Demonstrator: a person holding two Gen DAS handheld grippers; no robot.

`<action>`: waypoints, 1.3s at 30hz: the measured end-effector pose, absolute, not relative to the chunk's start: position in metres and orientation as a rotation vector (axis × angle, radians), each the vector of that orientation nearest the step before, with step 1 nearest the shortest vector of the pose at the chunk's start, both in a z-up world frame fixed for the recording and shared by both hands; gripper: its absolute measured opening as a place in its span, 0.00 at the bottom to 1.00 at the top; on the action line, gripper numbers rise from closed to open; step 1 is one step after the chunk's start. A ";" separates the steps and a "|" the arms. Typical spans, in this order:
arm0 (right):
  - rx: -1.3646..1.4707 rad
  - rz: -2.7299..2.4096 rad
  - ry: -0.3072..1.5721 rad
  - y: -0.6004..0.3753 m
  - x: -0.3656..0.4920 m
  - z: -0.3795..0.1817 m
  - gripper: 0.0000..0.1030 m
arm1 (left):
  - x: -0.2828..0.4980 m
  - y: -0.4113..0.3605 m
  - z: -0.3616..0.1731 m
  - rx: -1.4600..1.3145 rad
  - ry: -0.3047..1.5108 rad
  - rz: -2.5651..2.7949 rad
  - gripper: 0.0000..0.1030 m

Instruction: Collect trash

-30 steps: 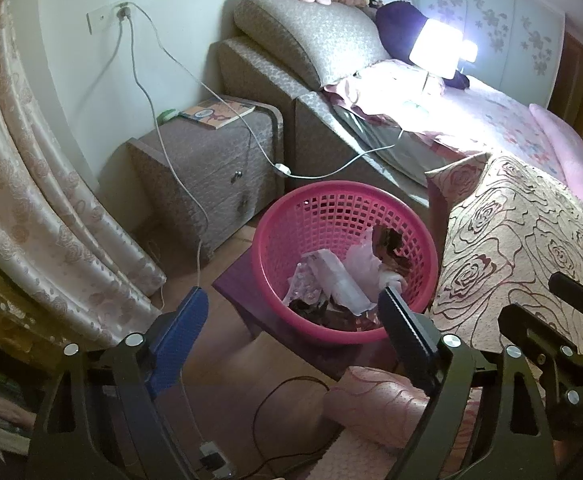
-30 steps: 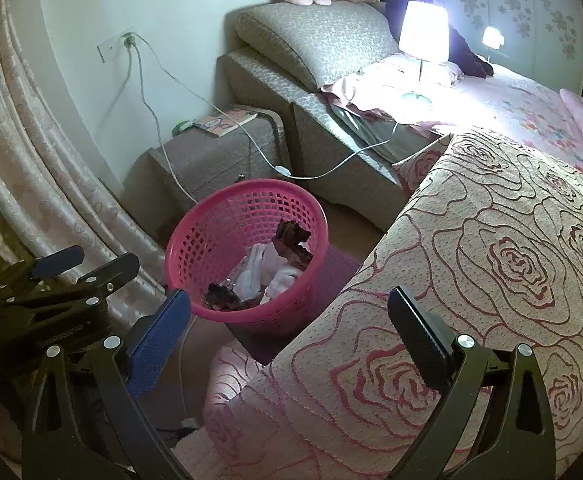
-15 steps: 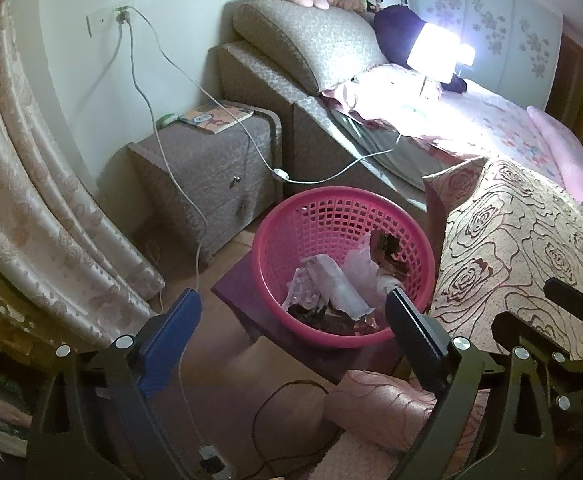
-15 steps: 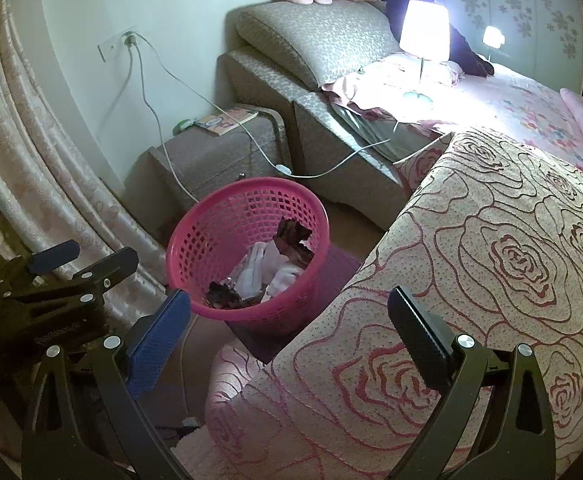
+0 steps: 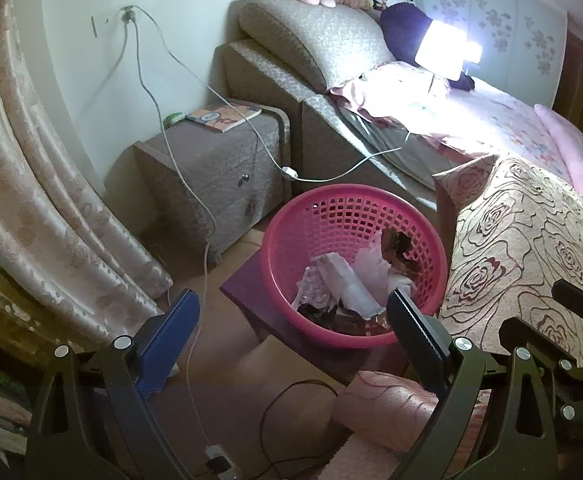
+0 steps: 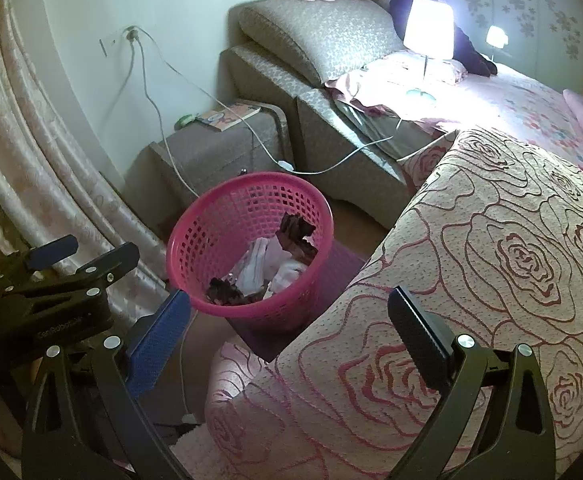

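The pink mesh basket [image 5: 355, 216] stands upright on a dark purple mat [image 5: 247, 292], just beside the rose-patterned bedspread. Inside it lies the trash [image 5: 351, 284]: crumpled white and pale pink wrappers, clear plastic packaging, and dark brown scraps [image 6: 295, 232] propped against its wall.

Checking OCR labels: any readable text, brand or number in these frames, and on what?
Left gripper body: small white lettering, too blurred to read for certain.
Book on the nightstand: cover print too small to read.
Nothing else legible, including the trash in the basket.
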State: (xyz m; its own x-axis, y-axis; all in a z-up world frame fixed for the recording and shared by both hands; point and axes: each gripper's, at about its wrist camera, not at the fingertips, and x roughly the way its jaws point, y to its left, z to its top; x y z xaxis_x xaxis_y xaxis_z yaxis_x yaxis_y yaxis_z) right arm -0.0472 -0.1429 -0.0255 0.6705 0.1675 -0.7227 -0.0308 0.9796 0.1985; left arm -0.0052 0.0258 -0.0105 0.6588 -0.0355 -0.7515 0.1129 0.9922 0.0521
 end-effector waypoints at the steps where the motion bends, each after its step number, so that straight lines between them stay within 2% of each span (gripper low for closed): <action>1: 0.175 0.113 0.830 -0.143 -0.047 -0.026 0.93 | -0.005 0.026 -0.011 0.096 0.849 -0.083 0.88; 39: 0.183 0.112 0.832 -0.146 -0.050 -0.027 0.93 | -0.007 0.029 -0.015 0.095 0.834 -0.081 0.88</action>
State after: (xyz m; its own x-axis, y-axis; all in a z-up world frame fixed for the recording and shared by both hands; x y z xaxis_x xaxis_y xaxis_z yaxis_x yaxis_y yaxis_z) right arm -0.0505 -0.1463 -0.0268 0.6687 0.1700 -0.7239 -0.0271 0.9784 0.2048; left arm -0.0068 0.0292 -0.0146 0.6691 -0.0342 -0.7424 0.1086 0.9927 0.0522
